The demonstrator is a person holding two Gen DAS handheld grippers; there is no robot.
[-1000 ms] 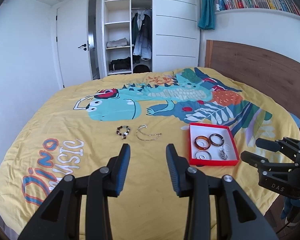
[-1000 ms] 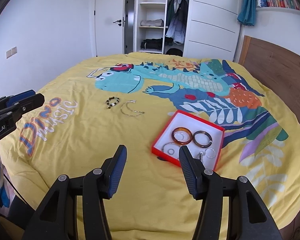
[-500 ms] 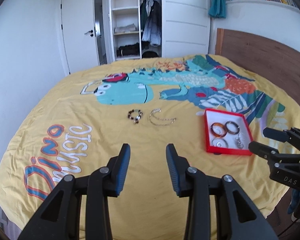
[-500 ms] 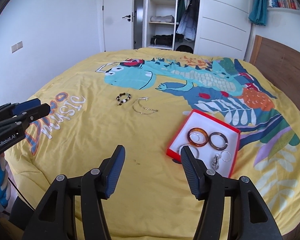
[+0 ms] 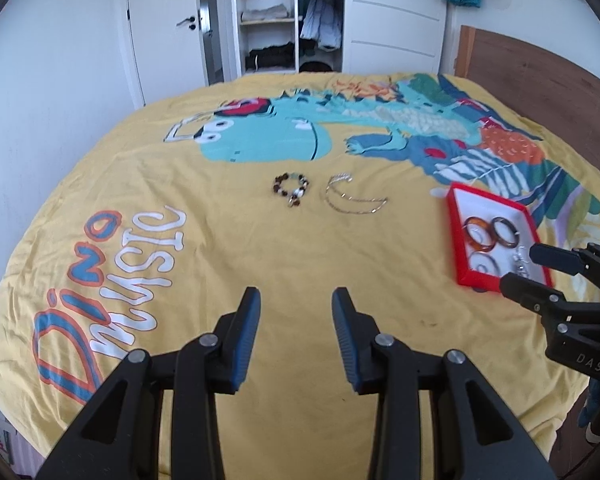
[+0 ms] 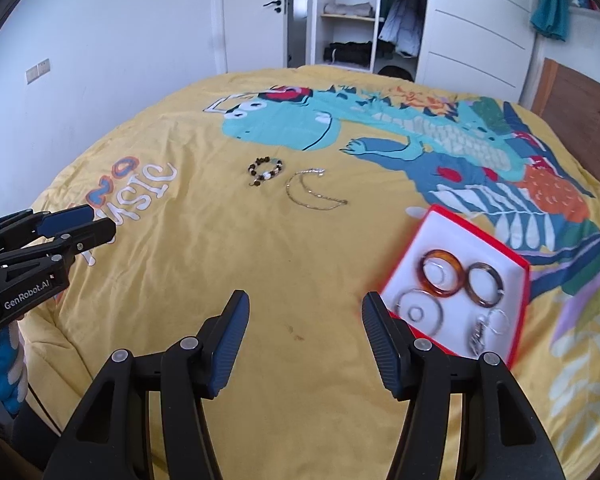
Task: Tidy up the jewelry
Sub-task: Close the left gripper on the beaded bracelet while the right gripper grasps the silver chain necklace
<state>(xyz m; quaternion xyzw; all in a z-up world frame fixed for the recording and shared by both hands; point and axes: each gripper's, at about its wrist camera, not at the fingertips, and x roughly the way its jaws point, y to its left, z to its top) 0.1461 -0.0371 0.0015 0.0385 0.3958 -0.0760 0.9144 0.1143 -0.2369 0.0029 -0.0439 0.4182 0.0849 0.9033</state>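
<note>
A beaded bracelet [image 5: 291, 189] and a thin silver chain [image 5: 350, 200] lie side by side on the yellow bedspread; they also show in the right wrist view, bracelet [image 6: 265, 171] and chain [image 6: 314, 196]. A red box with a white inside [image 5: 460, 240] [image 6: 516, 264] holds two amber bangles [image 6: 440, 273], silver rings and earrings. My left gripper [image 5: 295, 300] is open and empty, well short of the bracelet. My right gripper [image 6: 305, 306] is open and empty, just left of the box.
The bed carries a dinosaur print [image 5: 280, 136]. A wooden headboard [image 5: 540, 72] stands on the right. An open wardrobe [image 5: 288, 16] and a white door [image 5: 164, 28] are beyond the far edge. The near bed edge lies below both grippers.
Both grippers have moved forward and left over the bed, so the bracelet, chain and box look nearer. Both stay open and empty.
</note>
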